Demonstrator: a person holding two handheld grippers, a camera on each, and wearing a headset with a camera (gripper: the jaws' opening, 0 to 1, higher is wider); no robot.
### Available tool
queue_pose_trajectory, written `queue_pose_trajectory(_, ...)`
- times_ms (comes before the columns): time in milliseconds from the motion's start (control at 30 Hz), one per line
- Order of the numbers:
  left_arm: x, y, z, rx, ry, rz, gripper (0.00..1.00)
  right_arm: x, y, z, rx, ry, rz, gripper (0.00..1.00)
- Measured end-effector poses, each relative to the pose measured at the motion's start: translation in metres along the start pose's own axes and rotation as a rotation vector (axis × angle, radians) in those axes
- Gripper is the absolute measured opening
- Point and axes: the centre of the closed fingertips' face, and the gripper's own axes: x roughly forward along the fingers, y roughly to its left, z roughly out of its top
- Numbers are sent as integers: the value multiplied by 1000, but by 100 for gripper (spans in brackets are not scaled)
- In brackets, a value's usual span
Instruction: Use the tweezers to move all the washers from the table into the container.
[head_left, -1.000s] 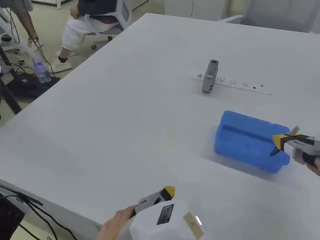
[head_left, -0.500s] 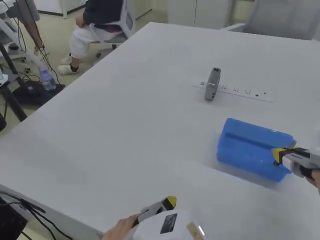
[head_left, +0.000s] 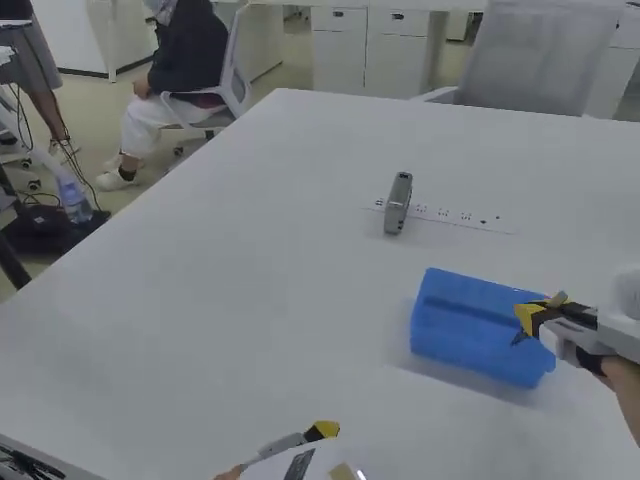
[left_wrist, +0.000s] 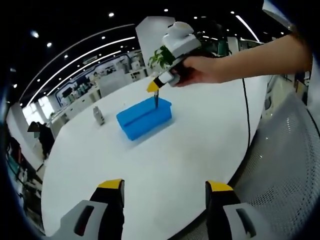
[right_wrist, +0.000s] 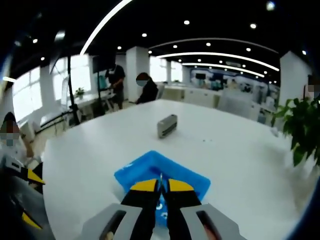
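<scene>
Right tongs (head_left: 528, 318) pinch shut on what looks like slim dark tweezers (left_wrist: 156, 100), tips pointing down over the blue rectangular plastic container (head_left: 470, 325) on the white tabletop (head_left: 250, 280). Left tongs (left_wrist: 165, 186) hang open above the tabletop's near edge, well apart from the container.

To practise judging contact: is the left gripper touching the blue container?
Apart. Left gripper view: bare table lies between the left gripper and the blue container.

Container (head_left: 465, 320) on table (head_left: 250, 300); washers (head_left: 455, 215) behind it
</scene>
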Motion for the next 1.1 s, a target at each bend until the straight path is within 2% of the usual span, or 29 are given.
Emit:
queue_pose_trajectory(167, -6, 19, 27, 44, -37, 9, 58, -23, 26, 15, -19, -46, 74, 3)
queue_pose_trajectory(200, -8, 25, 39, 27, -61, 6, 56, -27, 31, 16, -11, -48, 88, 3)
queue_pose_trajectory(233, -11, 28, 53, 3, -105, -2, 56, -31, 41, 16, 4, -52, 125, 3)
queue_pose_trajectory(333, -18, 36, 79, -16, -142, -26, 56, -46, 58, 15, -8, -57, 145, 3)
queue_pose_trajectory(500, -25, 32, 122, -31, -214, -119, 55, -67, 89, 14, -46, -47, 245, 3)
queue_pose_trajectory(533, -27, 30, 133, -51, -244, -137, 57, -70, 91, 14, -45, -51, 244, 3)
queue_pose_trajectory(600, -29, 26, 144, -82, -270, -176, 58, -76, 100, 13, -44, -47, 288, 3)
queue_pose_trajectory(633, -29, 21, 150, -99, -279, -219, 59, -81, 104, 12, -40, -39, 306, 3)
queue_pose_trajectory(700, -28, 16, 158, -104, -294, -273, 59, -87, 110, 11, -47, -31, 328, 3)
queue_pose_trajectory(800, -25, 2, 164, -80, -301, -364, 54, -94, 120, 6, -55, -4, 379, 3)
queue_pose_trajectory(867, -23, -5, 169, -61, -314, -408, 46, -98, 126, -1, -80, 35, 423, 3)
queue_pose_trajectory(933, -21, -12, 173, -19, -326, -446, 37, -99, 128, -6, -92, 54, 442, 3)
queue_pose_trajectory(1000, -18, -17, 173, 6, -317, -476, 32, -100, 133, -11, -99, 77, 470, 3)
queue_pose_trajectory(1067, -16, -26, 170, 39, -295, -536, 28, -101, 136, -14, -105, 91, 488, 3)
queue_pose_trajectory(1100, -16, -33, 167, 67, -282, -585, 25, -102, 141, -17, -115, 104, 506, 3)
